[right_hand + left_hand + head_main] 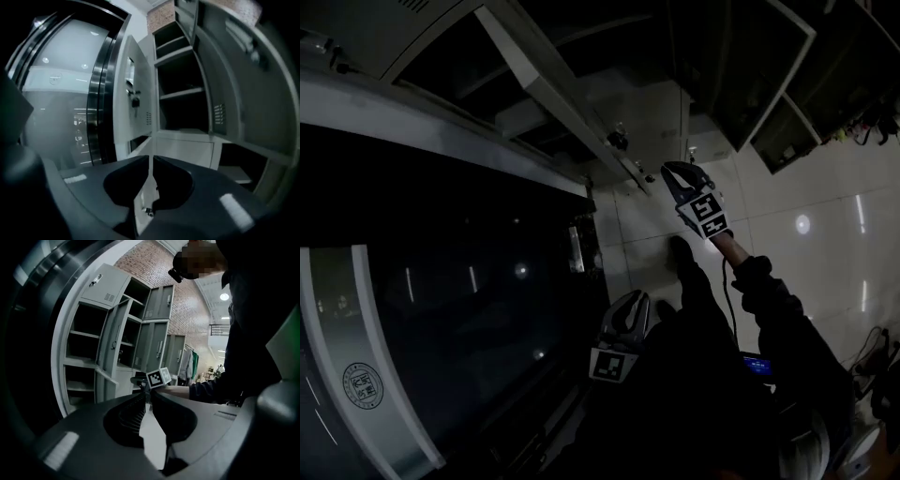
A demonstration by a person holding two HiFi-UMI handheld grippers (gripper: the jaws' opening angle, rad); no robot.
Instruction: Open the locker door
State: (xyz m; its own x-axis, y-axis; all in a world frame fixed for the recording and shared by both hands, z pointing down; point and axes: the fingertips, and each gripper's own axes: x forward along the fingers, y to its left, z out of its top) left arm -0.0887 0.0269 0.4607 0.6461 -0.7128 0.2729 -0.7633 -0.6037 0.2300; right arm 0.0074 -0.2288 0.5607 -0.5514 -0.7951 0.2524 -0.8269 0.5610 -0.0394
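Note:
Grey metal lockers stand with several doors swung open. My right gripper is raised at them, its jaws shut on the thin edge of a pale lower locker door that runs edge-on between them, a small latch part showing on it. In the dark head view this right gripper reaches up beside a door edge. My left gripper hangs lower, near the body; its jaws are shut on nothing. The left gripper points toward the right gripper's marker cube.
An open door with a padlock hangs left of an open shelved compartment; another open door is at the right. A dark glass wall with a round emblem fills the left. A dark sleeve crosses behind the cube.

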